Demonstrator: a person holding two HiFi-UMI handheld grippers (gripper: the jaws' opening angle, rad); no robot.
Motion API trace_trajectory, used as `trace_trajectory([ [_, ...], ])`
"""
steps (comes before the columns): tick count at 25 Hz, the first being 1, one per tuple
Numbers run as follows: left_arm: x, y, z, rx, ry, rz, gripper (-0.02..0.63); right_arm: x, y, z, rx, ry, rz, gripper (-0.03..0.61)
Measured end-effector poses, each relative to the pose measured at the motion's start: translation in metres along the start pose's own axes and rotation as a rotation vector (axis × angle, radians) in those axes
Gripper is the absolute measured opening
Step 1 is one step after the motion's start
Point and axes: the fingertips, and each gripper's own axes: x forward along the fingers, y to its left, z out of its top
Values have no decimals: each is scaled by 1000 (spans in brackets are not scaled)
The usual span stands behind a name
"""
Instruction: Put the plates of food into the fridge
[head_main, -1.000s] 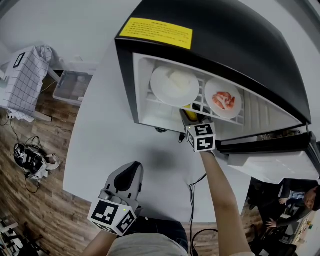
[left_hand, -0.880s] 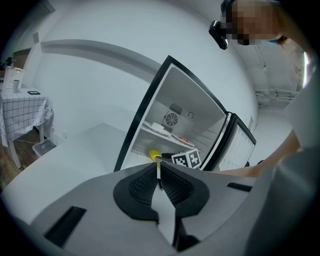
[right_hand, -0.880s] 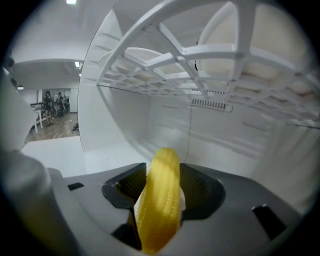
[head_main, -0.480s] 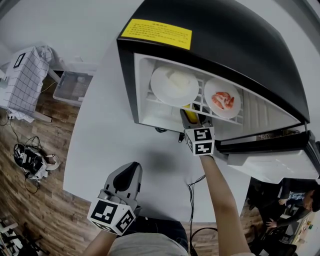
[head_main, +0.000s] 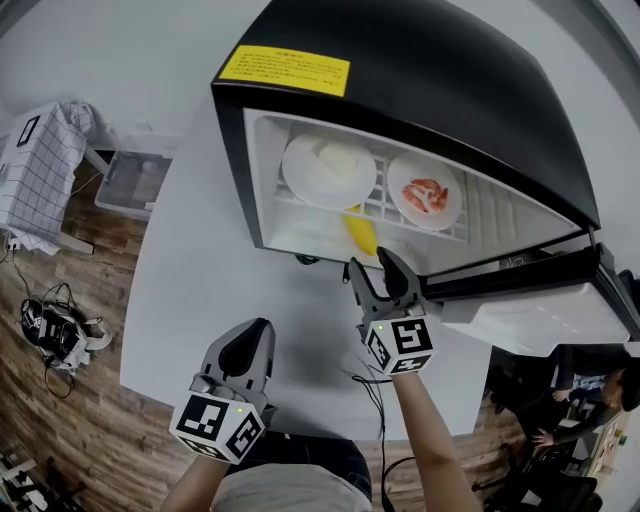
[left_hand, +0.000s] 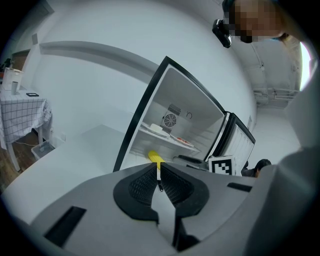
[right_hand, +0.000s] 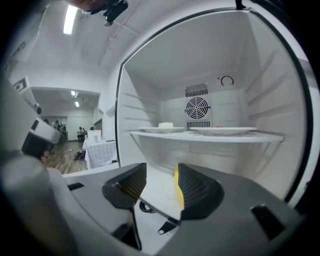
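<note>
Right hand-held gripper (head_main: 372, 270): jaws wide apart, nothing between them; held over the desk (head_main: 210, 280) just outside the open fridge (head_main: 420, 60).
Left hand-held gripper (head_main: 258, 335): jaws closed together, empty; over the desk's near edge, well back from the fridge.
Plate of white food (head_main: 328, 170): on the fridge's wire shelf (head_main: 385, 205), left side.
Plate of red food (head_main: 424, 203): same shelf, right side, just beside the first.
Yellow object (head_main: 360, 235): on the fridge floor below the shelf.
Fridge door (head_main: 530, 315): swung open to the right.
</note>
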Motion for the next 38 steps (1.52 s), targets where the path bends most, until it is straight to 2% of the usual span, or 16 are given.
trace_trajectory([
  [5,0,-9,3,38,-10,-25,11,-48,19,13,218,-72,-8,204],
  [8,-3,-15,7,57,-31,-36,11,-74,33,18,278,-98,-11,204],
  [11,-6,-22,10,73,-58,-52,11,-100,49,24,272,-111,-41,175],
  [13,-8,-28,9,75,-68,-65,11,-117,57,29,243,-126,-77,47],
  [15,-12,-35,7,78,-70,-78,11,-132,65,33,230,-141,-95,21],
  [20,-22,-52,2,100,-79,-110,11,-158,80,39,259,-169,-112,14],
  [28,-35,-75,-4,131,-91,-152,11,-183,93,34,238,-150,-137,14],
  [38,-40,-82,-3,146,-102,-155,11,-191,97,31,236,-143,-143,14],
])
